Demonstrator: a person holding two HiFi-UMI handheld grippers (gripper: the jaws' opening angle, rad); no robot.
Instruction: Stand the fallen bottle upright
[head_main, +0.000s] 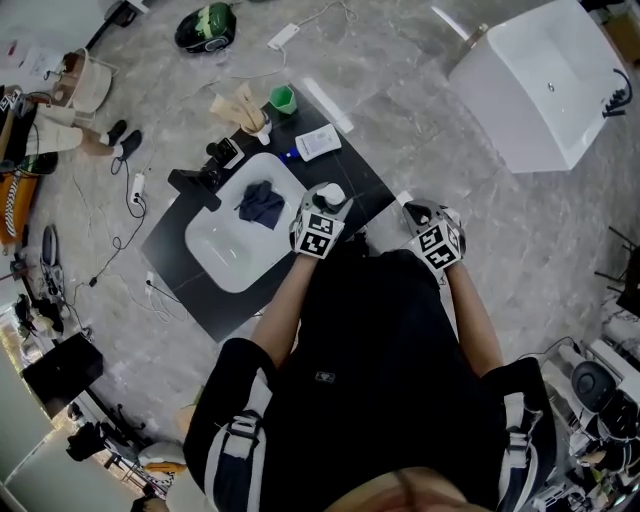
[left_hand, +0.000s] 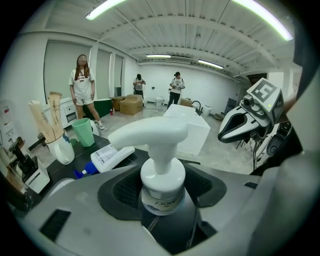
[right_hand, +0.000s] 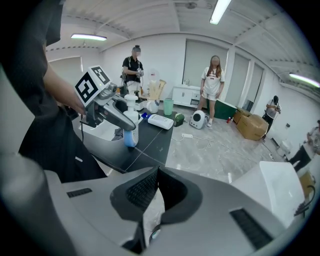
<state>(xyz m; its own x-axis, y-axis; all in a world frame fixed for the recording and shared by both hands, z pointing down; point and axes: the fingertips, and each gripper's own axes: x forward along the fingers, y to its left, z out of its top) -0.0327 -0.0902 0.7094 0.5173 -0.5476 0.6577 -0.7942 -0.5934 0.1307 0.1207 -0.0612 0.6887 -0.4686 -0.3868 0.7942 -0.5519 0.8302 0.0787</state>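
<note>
The left gripper pinches the pump bottle by its neck, upright at the near right of the black counter, so seemingly only setting down and letting go remain; the right gripper, pressed together, holds nothing.

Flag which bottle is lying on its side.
The flat white bottle with a blue cap, lying on the black counter. The white pump bottle is upright in the left gripper.

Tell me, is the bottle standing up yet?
Nearly. Done: the pump bottle is upright, nozzle on top. In hand: the left gripper is clamped on it at the black counter. Left: rest it there and let go. The right gripper is shut, empty.
</note>
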